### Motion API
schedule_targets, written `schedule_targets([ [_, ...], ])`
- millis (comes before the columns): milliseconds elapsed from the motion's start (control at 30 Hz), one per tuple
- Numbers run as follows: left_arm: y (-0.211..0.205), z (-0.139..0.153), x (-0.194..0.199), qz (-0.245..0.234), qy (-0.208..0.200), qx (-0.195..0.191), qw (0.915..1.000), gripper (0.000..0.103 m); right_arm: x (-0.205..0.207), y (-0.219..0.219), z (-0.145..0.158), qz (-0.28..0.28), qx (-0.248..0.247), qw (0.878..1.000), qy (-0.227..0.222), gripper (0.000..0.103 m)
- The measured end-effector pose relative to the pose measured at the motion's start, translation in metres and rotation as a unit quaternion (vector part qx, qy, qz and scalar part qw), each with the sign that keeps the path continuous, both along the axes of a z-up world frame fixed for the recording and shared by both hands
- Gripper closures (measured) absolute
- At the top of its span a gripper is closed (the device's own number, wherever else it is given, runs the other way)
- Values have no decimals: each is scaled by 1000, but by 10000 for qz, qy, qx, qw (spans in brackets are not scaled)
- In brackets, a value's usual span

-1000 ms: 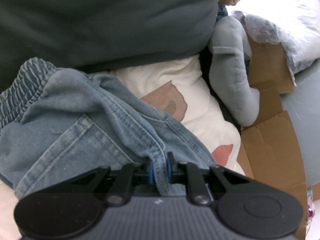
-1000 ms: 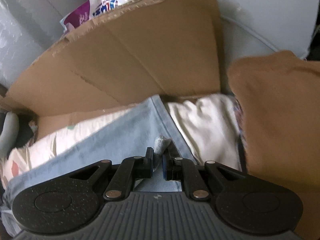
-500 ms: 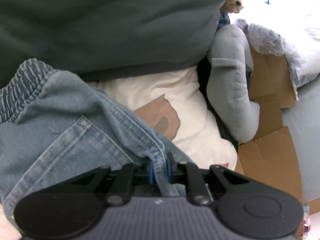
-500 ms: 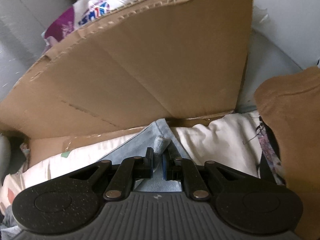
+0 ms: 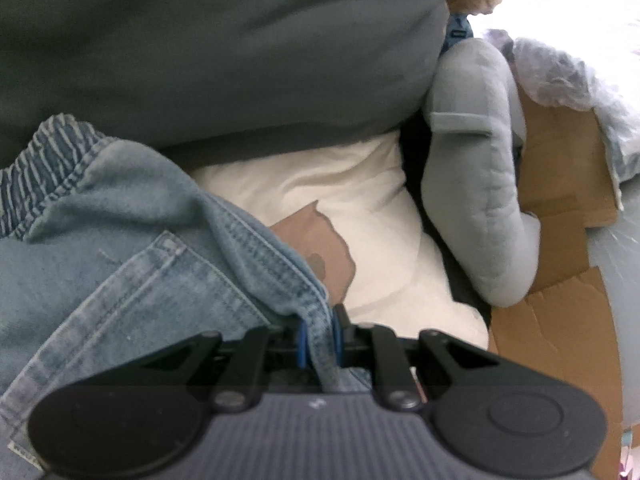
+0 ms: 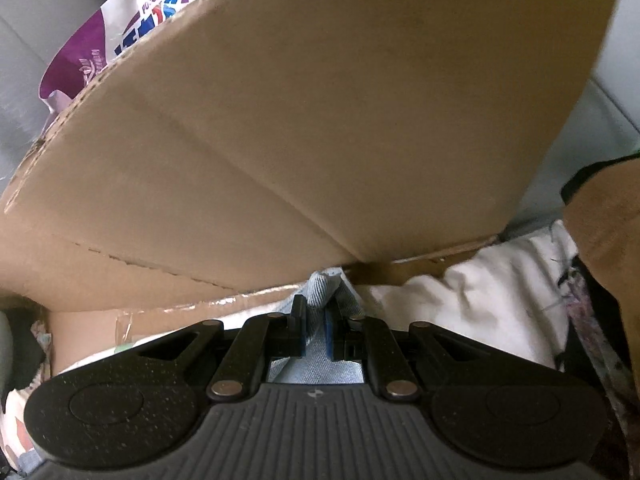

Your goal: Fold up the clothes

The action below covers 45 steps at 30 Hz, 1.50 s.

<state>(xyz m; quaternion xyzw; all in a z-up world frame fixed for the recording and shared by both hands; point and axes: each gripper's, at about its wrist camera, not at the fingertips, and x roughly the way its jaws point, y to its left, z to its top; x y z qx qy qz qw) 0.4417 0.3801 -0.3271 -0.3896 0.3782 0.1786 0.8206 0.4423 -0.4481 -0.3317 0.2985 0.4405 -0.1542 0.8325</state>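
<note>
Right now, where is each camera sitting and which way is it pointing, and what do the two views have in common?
Left wrist: sits on the left gripper, looking forward along its fingers over the jeans toward a white cushion and grey plush toy; only its own shut fingers show.
Right wrist: sits on the right gripper, facing a cardboard box; only its own shut fingers show.
Shared: the jeans, pinched by both grippers, and the white bedding.

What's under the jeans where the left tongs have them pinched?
Under the denim jeans, the left wrist view shows a cream pillow with a brown patch partly tucked beneath the seam. The left tongs clamp that seam; anything further left is covered by denim.
</note>
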Motion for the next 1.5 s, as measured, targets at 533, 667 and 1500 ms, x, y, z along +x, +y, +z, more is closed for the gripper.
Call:
schedule_targets([
  [533,-6,-14,33,101,376,218,9990,89,18,4,-25,-459,138,9988,69,95],
  [667,-24,-8,38,-237,534,244,9980,84,16,6,-32,-636,261,9976,84,95],
  [1500,-57,-9,59,-704,476,328,9958,61,-9,4,-36,-864,786,9931,-127,90],
])
